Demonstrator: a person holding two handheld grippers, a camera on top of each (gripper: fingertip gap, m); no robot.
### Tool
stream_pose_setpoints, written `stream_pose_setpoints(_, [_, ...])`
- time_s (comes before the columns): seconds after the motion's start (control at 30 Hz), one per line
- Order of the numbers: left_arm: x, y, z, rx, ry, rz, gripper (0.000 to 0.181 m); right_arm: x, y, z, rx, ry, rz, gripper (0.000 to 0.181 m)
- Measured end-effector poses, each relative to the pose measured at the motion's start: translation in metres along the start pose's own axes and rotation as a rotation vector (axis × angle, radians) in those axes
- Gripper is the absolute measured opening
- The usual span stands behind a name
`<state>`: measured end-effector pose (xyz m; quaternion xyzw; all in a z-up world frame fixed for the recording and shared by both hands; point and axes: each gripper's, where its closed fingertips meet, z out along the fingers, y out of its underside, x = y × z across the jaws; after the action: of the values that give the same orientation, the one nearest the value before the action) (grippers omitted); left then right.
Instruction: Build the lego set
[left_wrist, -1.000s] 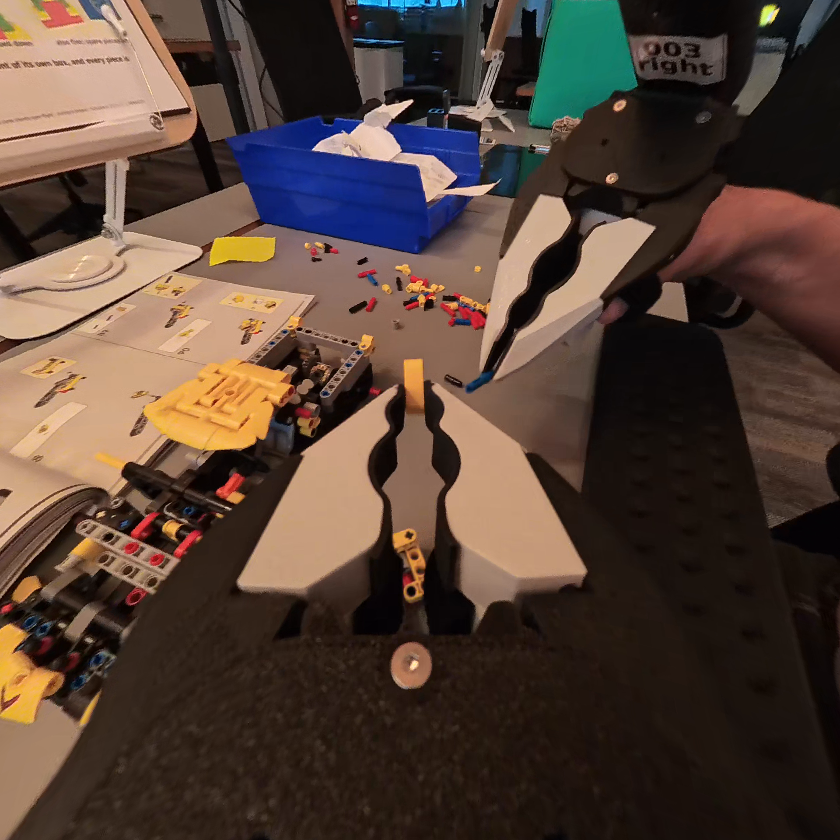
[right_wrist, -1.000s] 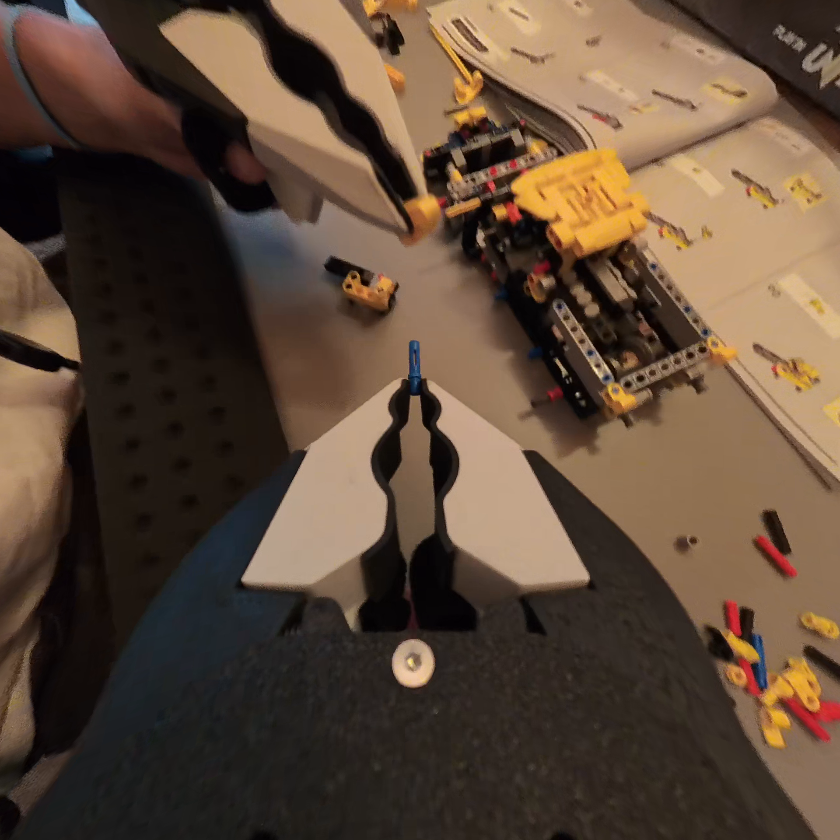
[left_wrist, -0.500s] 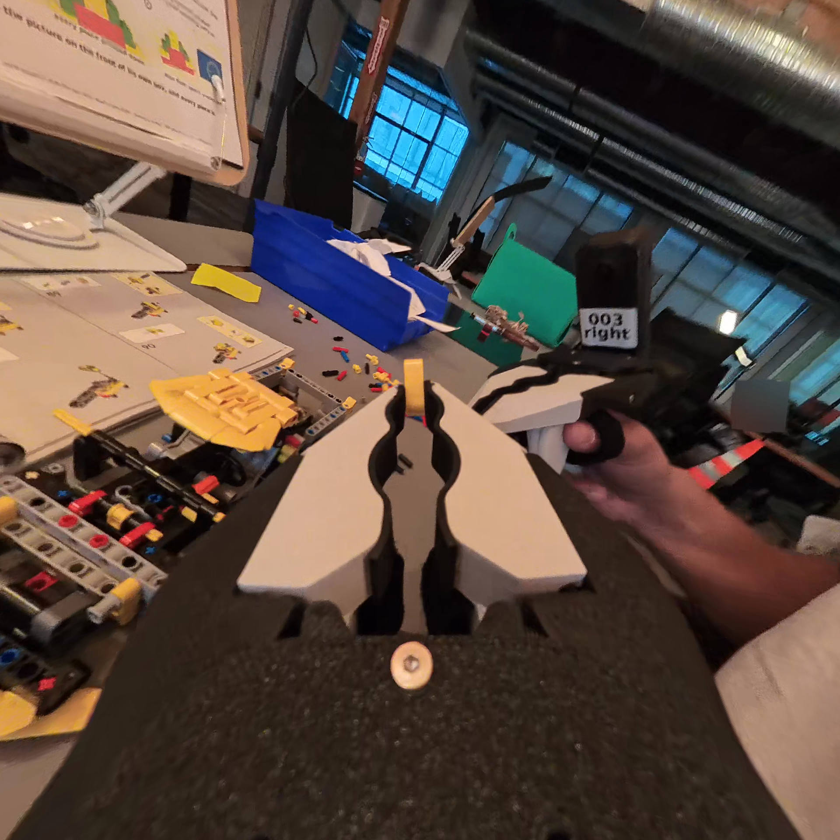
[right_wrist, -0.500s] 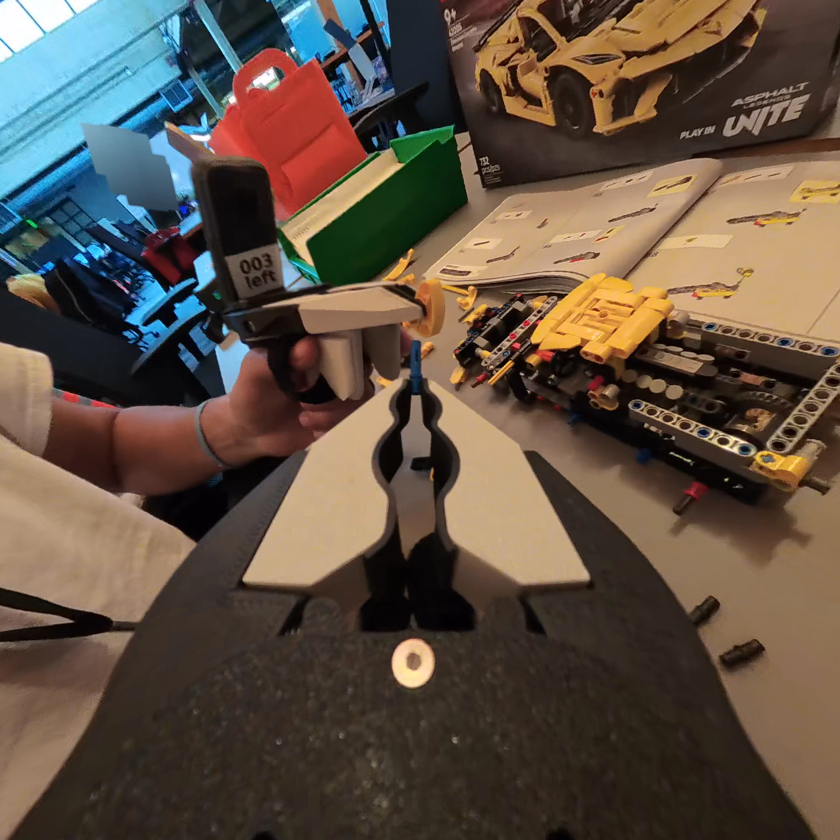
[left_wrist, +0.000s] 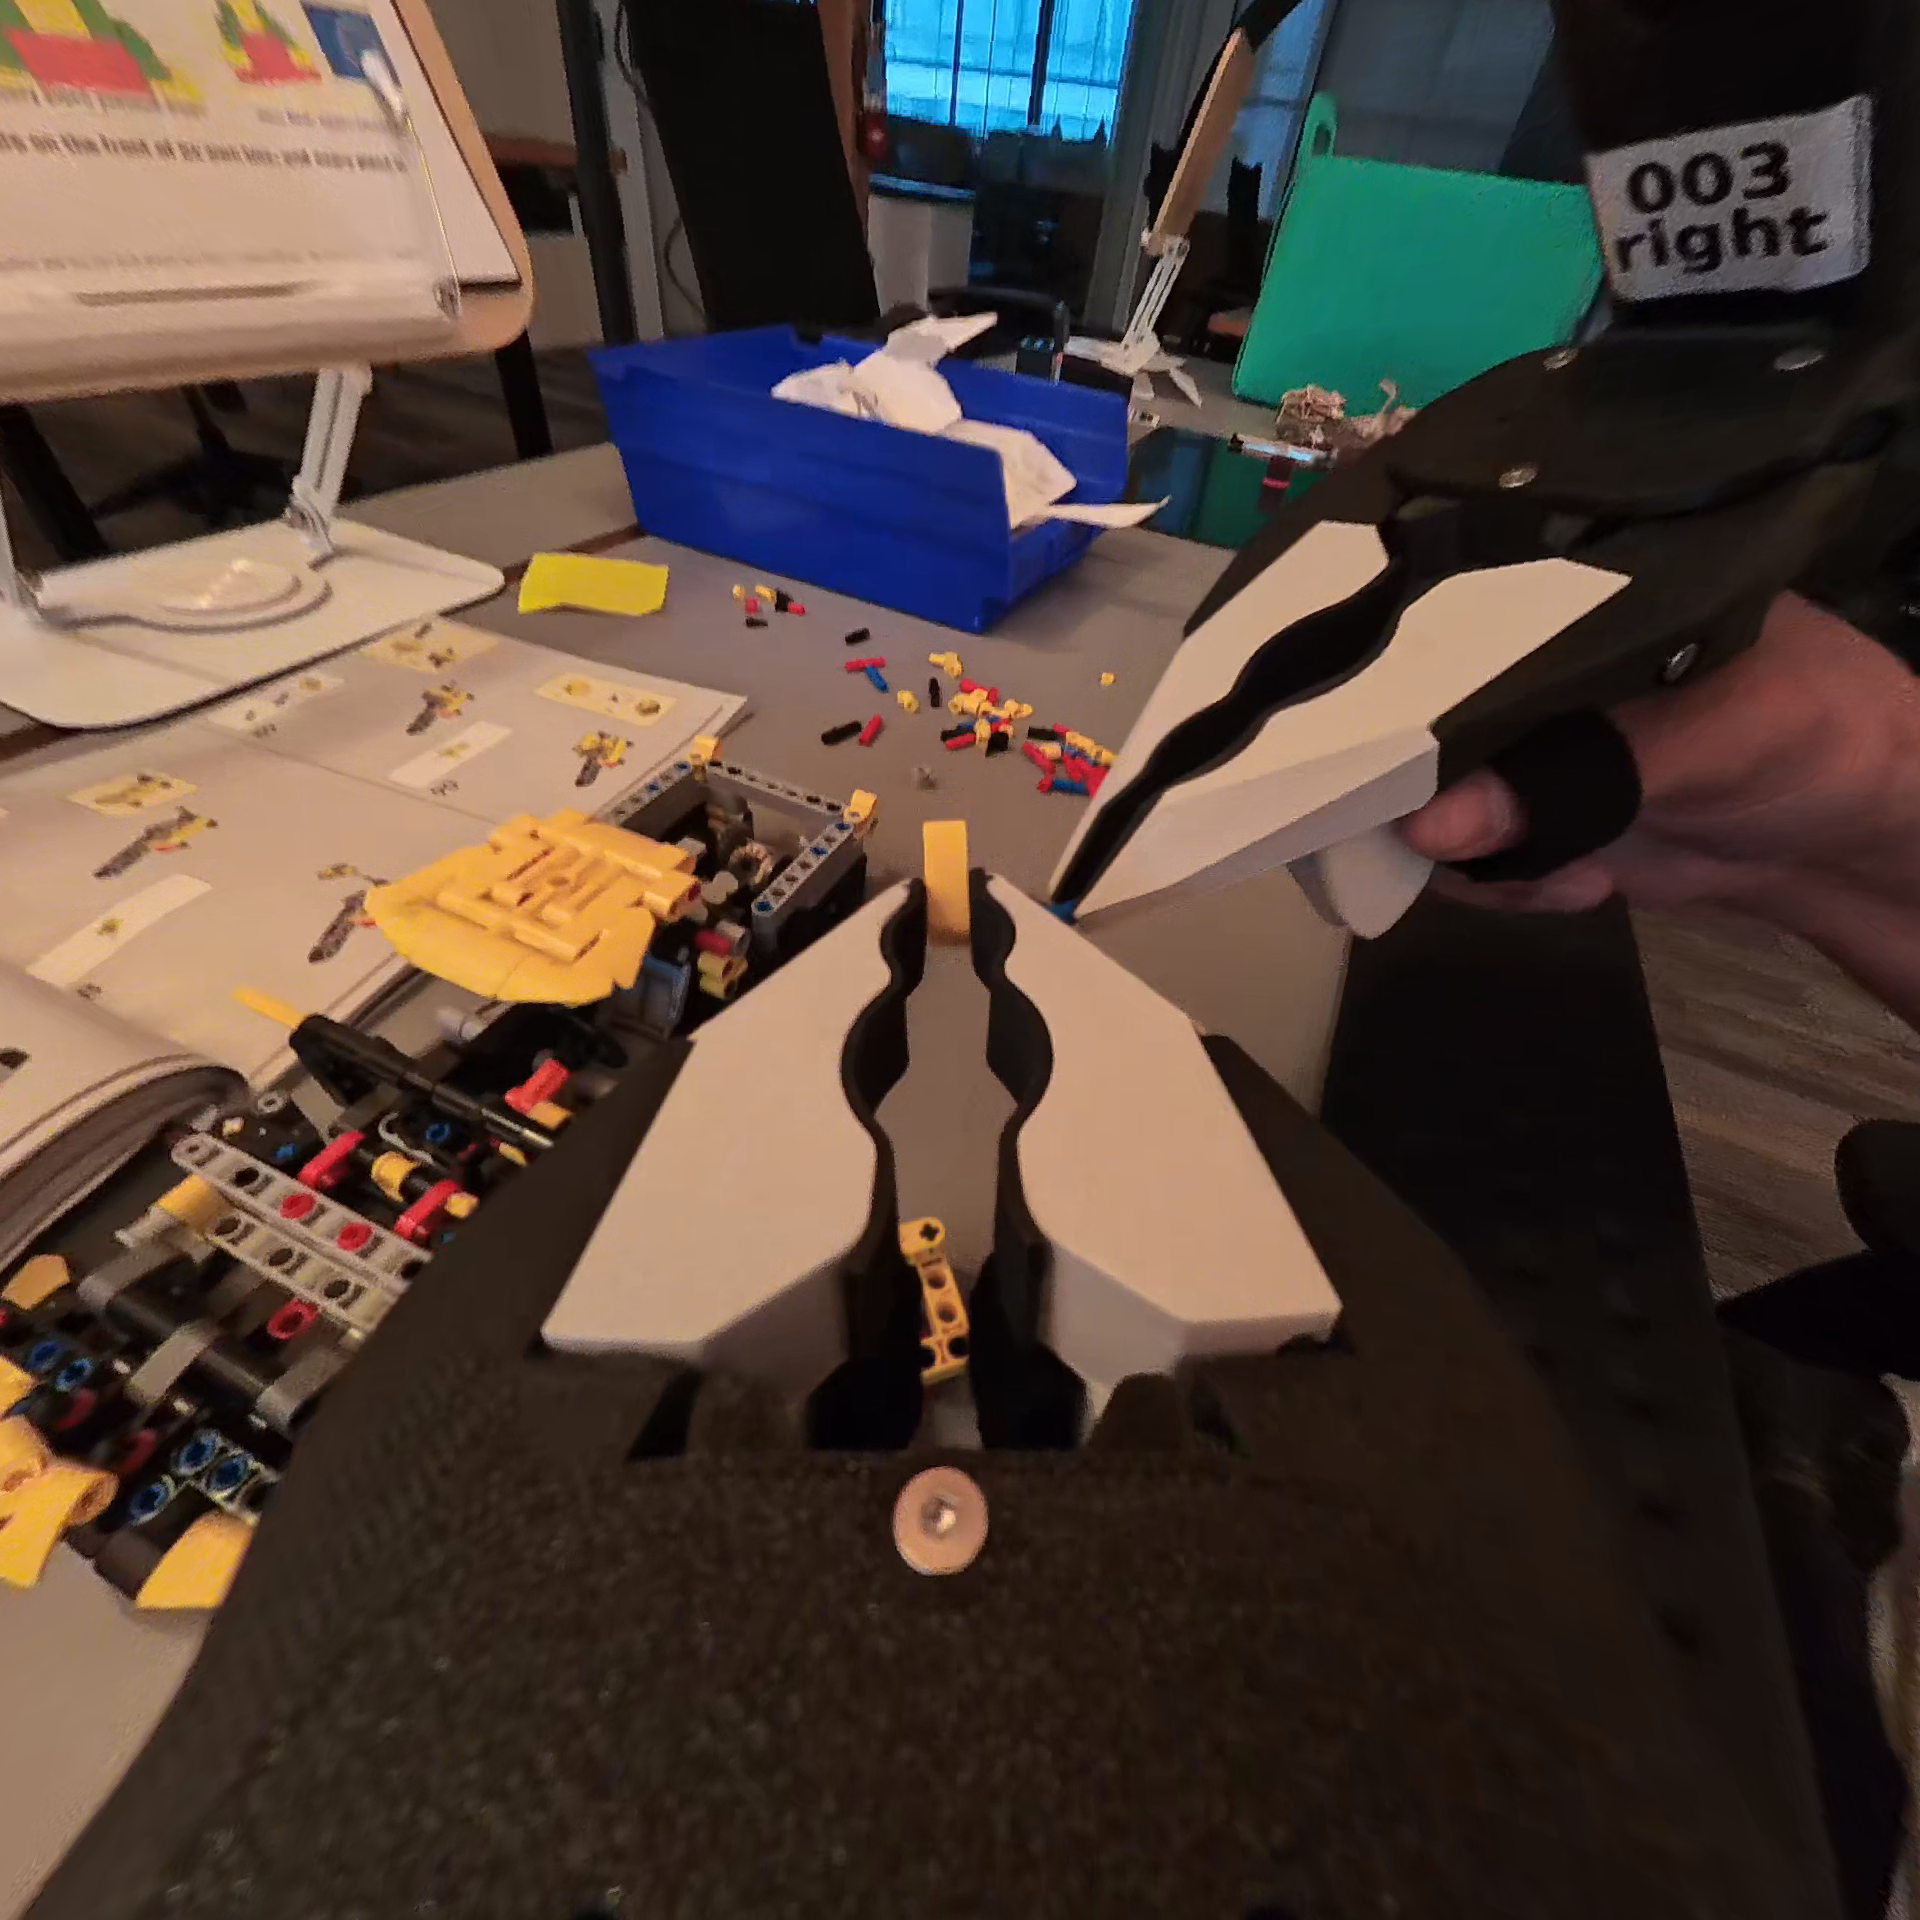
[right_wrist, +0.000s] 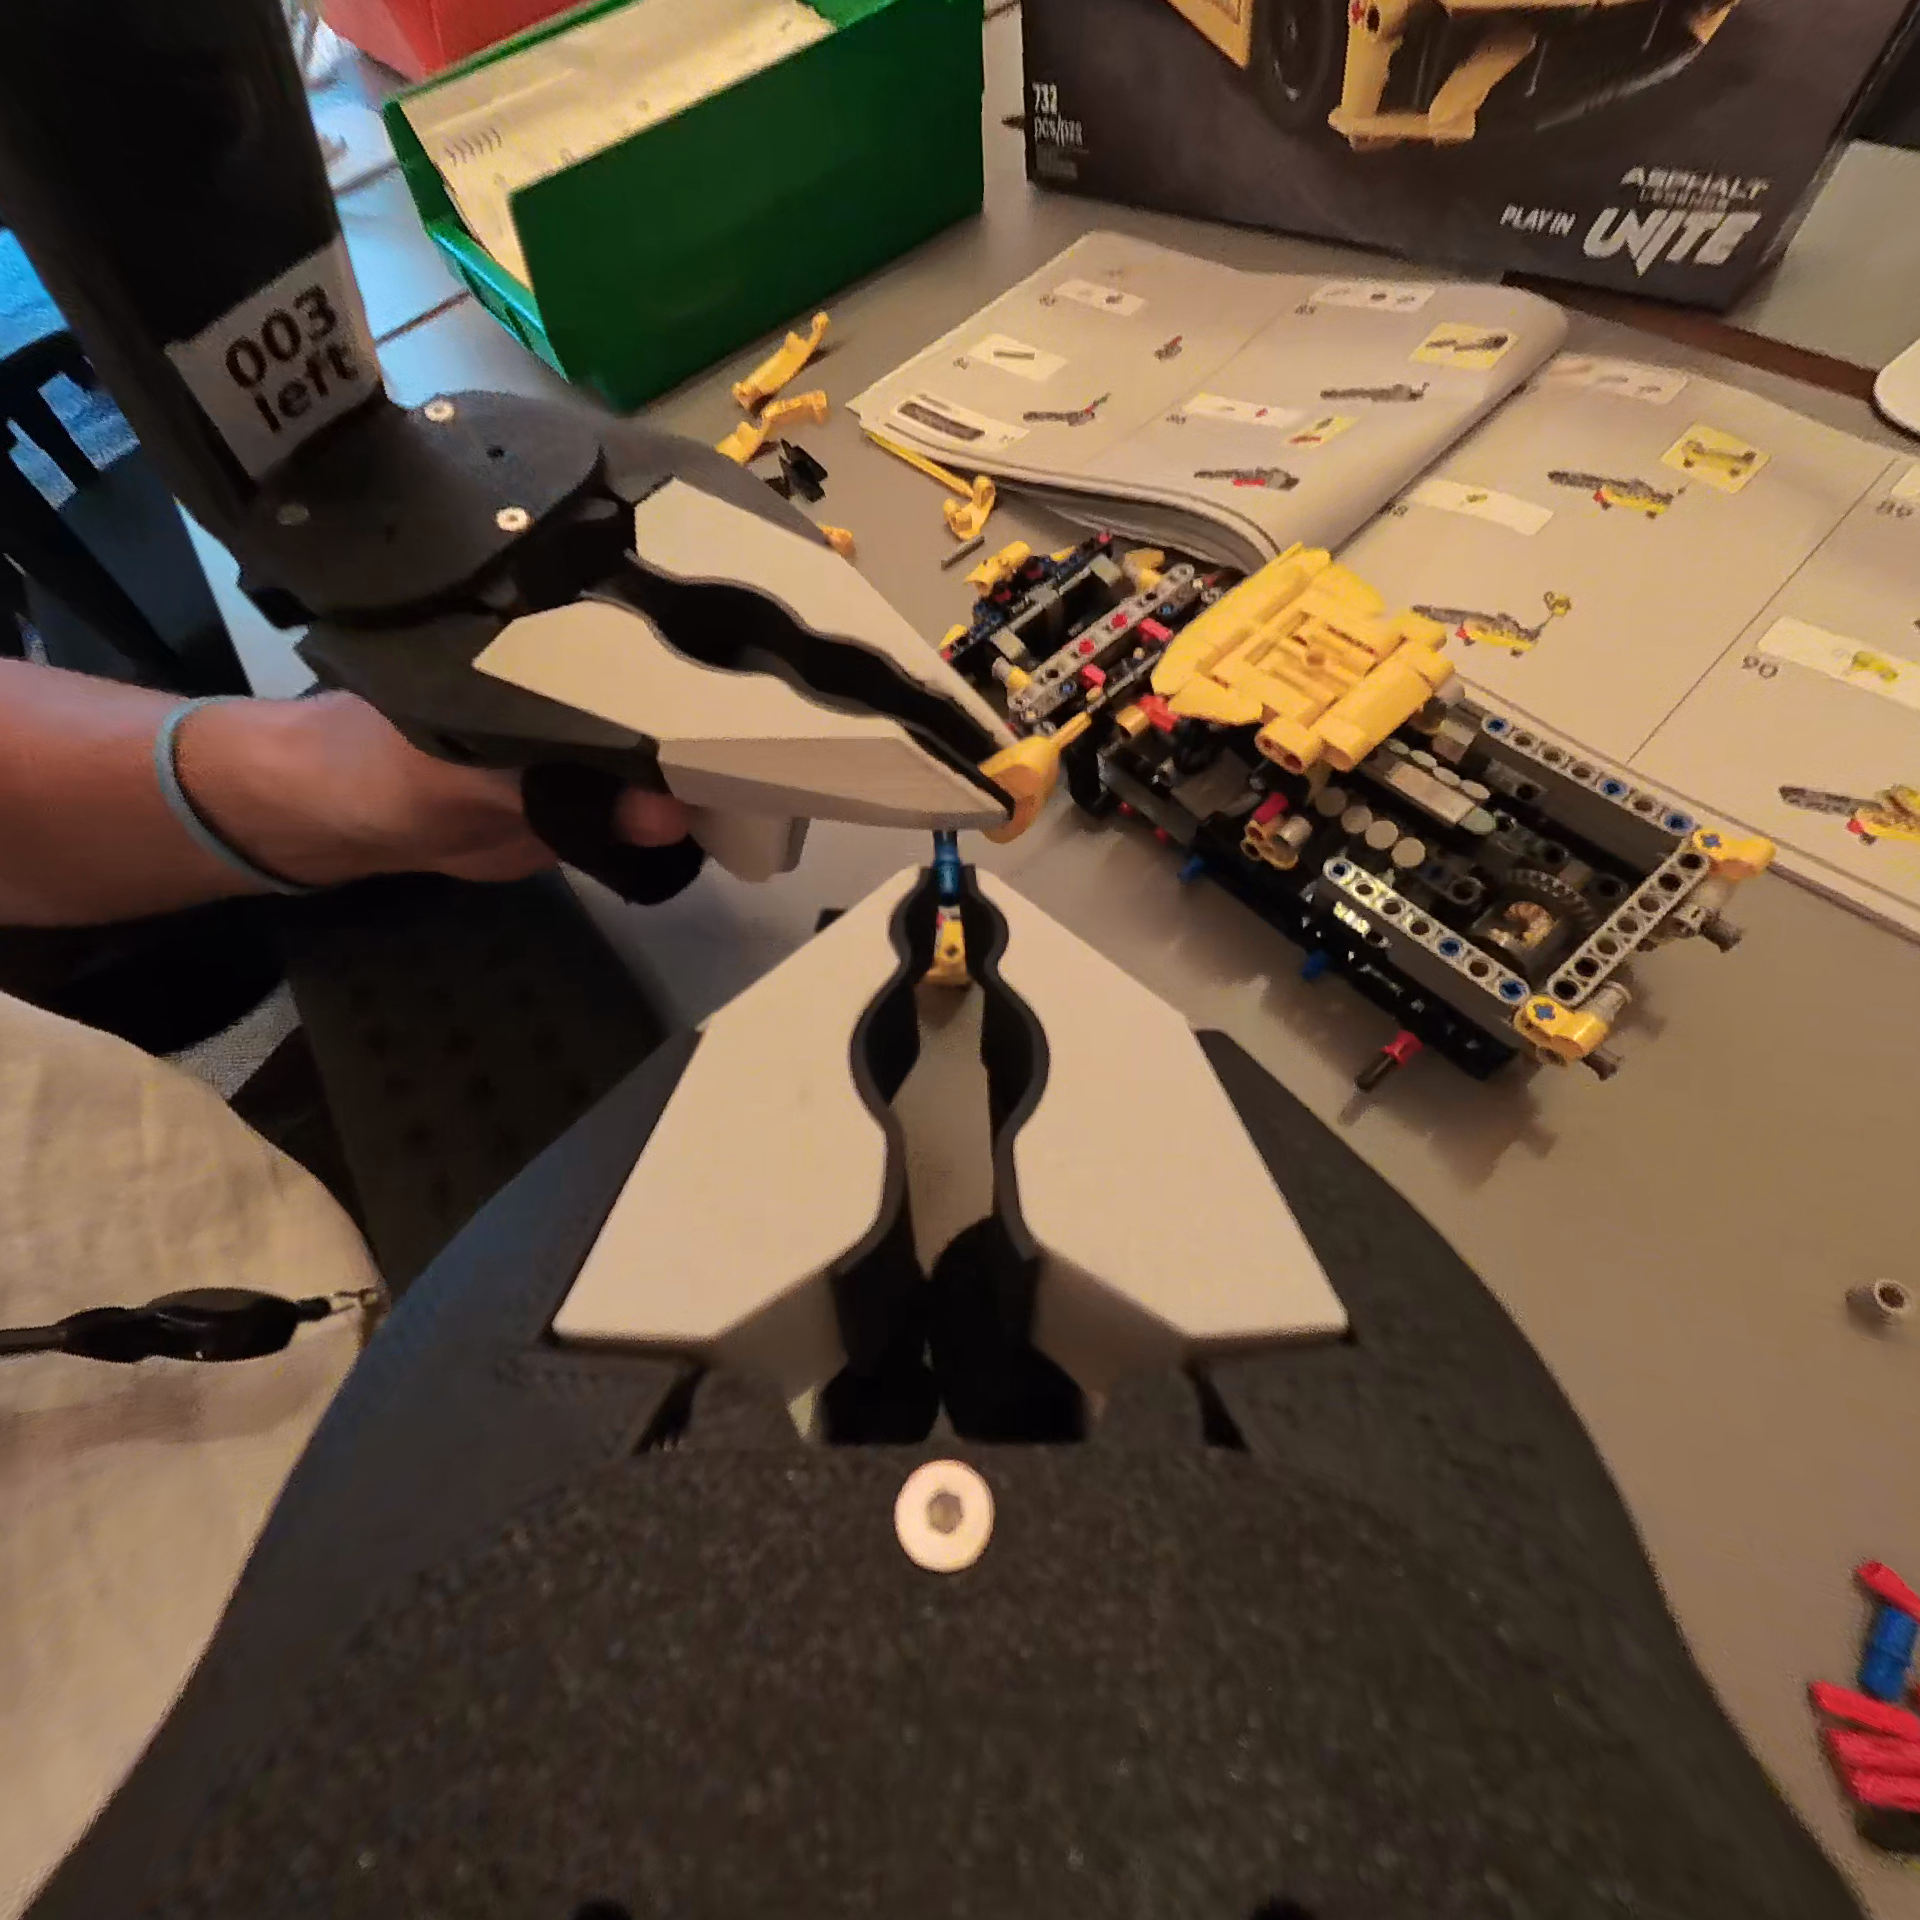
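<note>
My left gripper (left_wrist: 945, 891) is shut on a small yellow piece (left_wrist: 945, 857) at its tips. My right gripper (right_wrist: 945, 883) is shut on a thin blue pin (right_wrist: 945, 854). The two tips meet above the table: the blue pin stands just below the yellow piece (right_wrist: 1023, 781) held by the left gripper (right_wrist: 1006, 808). The right gripper (left_wrist: 1068, 906) shows at the right of the left wrist view. The half-built yellow and black car model (right_wrist: 1351, 790) lies right beside them; it also shows in the left wrist view (left_wrist: 582, 925). A small yellow connector (left_wrist: 937, 1299) lies on the table below the left gripper.
An open instruction booklet (right_wrist: 1247, 416) and the set's box (right_wrist: 1455, 135) lie behind the model. A green bin (right_wrist: 717, 187) stands at the back left. A blue bin (left_wrist: 862, 478) with paper, a yellow scrap (left_wrist: 592, 584) and a pile of loose pins (left_wrist: 987, 717) lie farther off. A document stand (left_wrist: 239, 592) is at the left. My two grippers' fingertips are within a few centimetres of each other. Both grippers' tips are roughly 10 cm from the small yellow connector (left_wrist: 937, 1299).
Both grippers, lifted and levelled half a second ago, have tipped back down over the table. Their tips have come together, with the blue pin now right under the yellow piece.
</note>
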<state>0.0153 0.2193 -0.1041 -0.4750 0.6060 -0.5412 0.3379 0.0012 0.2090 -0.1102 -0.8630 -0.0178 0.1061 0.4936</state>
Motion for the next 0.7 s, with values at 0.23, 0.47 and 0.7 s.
stream_pose_setpoints(0.23, [-0.004, 0.006, -0.001, -0.030, 0.009, -0.044, 0.008, 0.067, 0.065, -0.053, -0.539, 0.115, -0.187, 0.004])
stream_pose_setpoints(0.47, [-0.011, 0.003, -0.008, -0.004, -0.004, -0.049, 0.008, 0.153, 0.138, -0.197, -1.324, 0.123, -0.120, 0.003])
stream_pose_setpoints(0.7, [-0.011, 0.003, -0.008, -0.006, -0.001, -0.041, 0.008, 0.209, 0.196, -0.257, -1.544, 0.213, 0.066, 0.003])
